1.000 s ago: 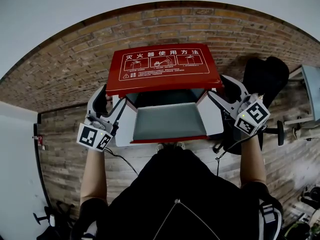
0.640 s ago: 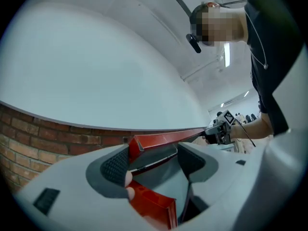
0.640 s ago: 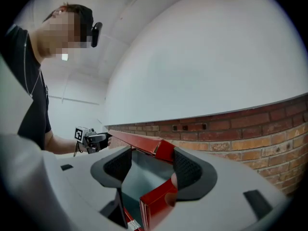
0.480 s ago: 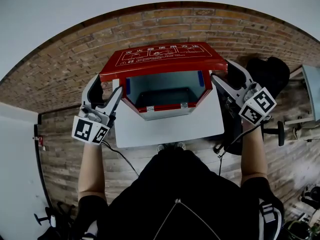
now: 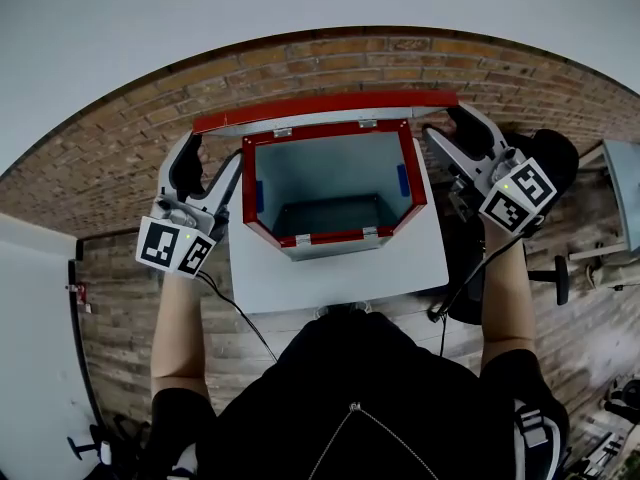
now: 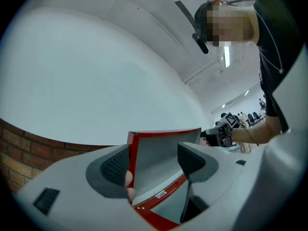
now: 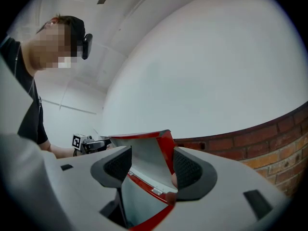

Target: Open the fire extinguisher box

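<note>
The red fire extinguisher box [image 5: 248,183] stands on a white stand [image 5: 330,273]; its grey inside looks empty. Its red lid [image 5: 325,110] is swung up to near upright at the back. My left gripper [image 5: 208,173] straddles the lid's left corner and my right gripper [image 5: 452,148] straddles its right corner. In the left gripper view the lid [image 6: 159,153] lies against the outer pad of the left gripper [image 6: 154,162], with a gap to the other pad. The right gripper view is the same: the lid [image 7: 149,153] leans on the right gripper's [image 7: 151,166] outer pad. Both grippers are open.
A brick surface [image 5: 120,158] curves behind and beside the box, with a plain white wall [image 5: 300,18] beyond. A black chair [image 5: 555,158] stands close to the right of the stand. Cables [image 5: 235,313] hang from both grippers.
The lid has swung from lying flat over the box to near upright at the back, showing the inside. Both grippers rose and moved back with its corners.
</note>
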### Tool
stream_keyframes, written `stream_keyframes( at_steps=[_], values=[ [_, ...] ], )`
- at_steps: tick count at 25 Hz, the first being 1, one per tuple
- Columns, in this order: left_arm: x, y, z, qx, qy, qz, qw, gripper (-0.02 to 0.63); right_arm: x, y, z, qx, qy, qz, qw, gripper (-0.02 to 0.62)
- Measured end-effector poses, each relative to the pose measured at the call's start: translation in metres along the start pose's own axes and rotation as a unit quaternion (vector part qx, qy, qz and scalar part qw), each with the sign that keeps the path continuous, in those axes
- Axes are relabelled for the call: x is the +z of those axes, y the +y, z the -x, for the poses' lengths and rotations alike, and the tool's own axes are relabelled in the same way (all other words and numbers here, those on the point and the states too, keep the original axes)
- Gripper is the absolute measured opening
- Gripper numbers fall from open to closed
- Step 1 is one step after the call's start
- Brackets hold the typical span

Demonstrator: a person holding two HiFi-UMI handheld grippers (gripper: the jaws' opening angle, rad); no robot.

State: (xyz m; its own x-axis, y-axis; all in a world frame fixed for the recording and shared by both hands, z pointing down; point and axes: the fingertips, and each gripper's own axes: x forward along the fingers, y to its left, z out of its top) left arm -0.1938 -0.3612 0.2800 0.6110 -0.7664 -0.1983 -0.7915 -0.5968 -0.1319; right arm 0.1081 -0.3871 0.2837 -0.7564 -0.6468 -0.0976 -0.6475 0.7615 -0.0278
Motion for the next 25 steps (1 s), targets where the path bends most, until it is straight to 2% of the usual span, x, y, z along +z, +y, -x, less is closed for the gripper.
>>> stream_keyframes(
  at_steps=[9, 18, 25],
  values=[
    [0.003, 0.035, -0.040, 0.010, 0.005, 0.024, 0.9996, 0.359, 0.013, -0.036, -0.037, -0.019, -0.015, -0.011, 1.000, 0.282],
    [-0.009, 0.064, -0.071, 0.023, 0.011, 0.046, 0.9986, 0.360, 0.007, -0.072, -0.070, -0.042, -0.011, -0.021, 0.999, 0.282],
    [-0.025, 0.082, -0.092, 0.034, 0.031, 0.052, 0.9976, 0.359, -0.002, -0.092, -0.090, -0.049, -0.003, -0.030, 0.998, 0.282]
  ],
)
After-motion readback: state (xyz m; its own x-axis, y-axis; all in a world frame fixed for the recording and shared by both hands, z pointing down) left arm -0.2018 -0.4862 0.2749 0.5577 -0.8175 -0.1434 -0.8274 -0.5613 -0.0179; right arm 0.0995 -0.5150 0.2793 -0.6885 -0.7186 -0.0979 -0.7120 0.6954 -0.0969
